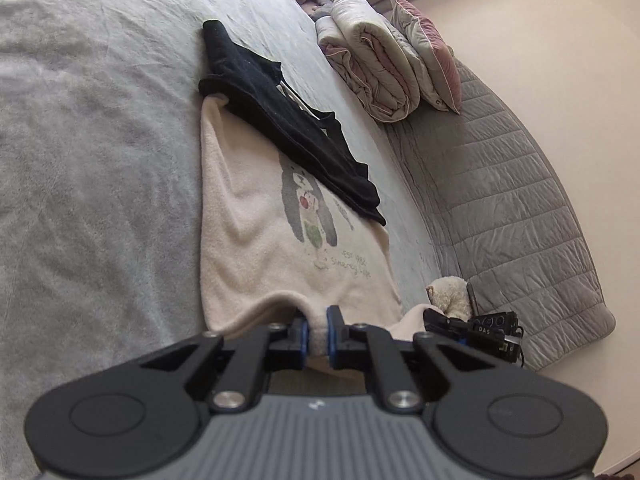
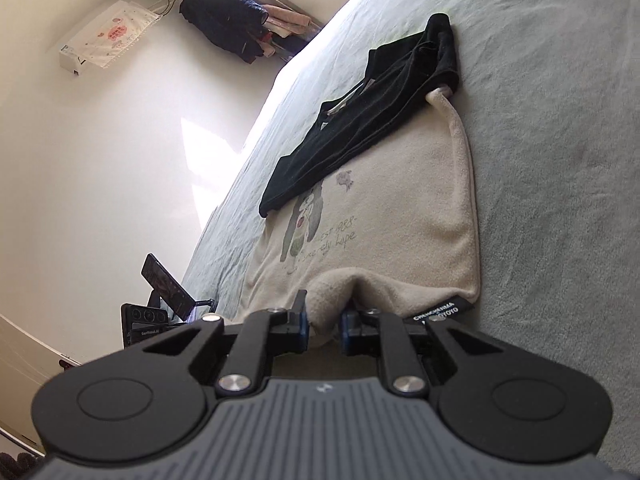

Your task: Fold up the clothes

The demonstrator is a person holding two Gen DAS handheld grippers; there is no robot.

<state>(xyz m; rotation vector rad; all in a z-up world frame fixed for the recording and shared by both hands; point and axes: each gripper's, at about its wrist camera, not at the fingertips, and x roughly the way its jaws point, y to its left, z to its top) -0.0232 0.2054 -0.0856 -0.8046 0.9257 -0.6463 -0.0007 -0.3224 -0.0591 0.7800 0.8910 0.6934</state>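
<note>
a cream fleece garment (image 1: 256,216) with a printed long-eared dog and some lettering lies spread flat on the grey bedspread (image 1: 88,160), its near hem bunched up toward the cameras. a black garment (image 1: 280,120), loosely folded, lies across the far part of the cream one, covering the top of the print and reaching past its far edge onto the bed. the left gripper (image 1: 317,336) has its jaws narrow and pinched on a fold of the cream hem, the fabric pressed between the blue pads. the right gripper (image 2: 324,322) grips another fold of the same hem, its jaws also closed on the cloth, with a black label (image 2: 438,310) just to the right of it at the garment's near corner. in the left wrist view, folded quilts and a pillow (image 1: 384,60) sit at the far right on a grey quilted cover (image 1: 520,200), and a small plush toy (image 1: 450,296) lies near the bed's edge. in the right wrist view, a phone on a stand (image 2: 166,286) is at the near left, and dark clothes (image 2: 224,20) hang by the far wall.
</note>
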